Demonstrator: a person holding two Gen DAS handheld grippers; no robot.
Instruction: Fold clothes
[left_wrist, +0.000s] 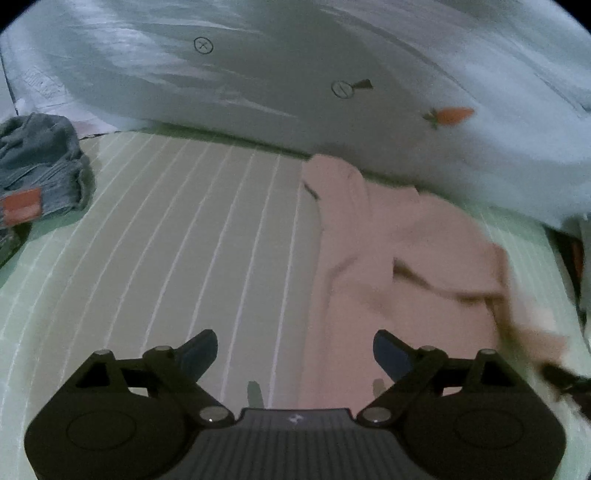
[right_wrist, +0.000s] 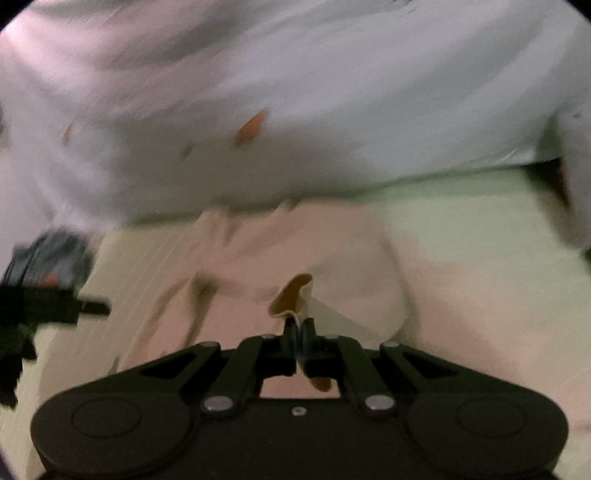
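Right view only: right gripper (right_wrist: 297, 328) fingers clamped tight on a fold of the pink garment (right_wrist: 332, 266). Left view only: left gripper (left_wrist: 293, 354) fingers spread wide, nothing between them, over the striped mat (left_wrist: 184, 229). Pink garment lies on the mat's right side. One denim piece (left_wrist: 37, 177) at the mat's left edge. One white carrot-print sheet (left_wrist: 332, 74) along the far edge.
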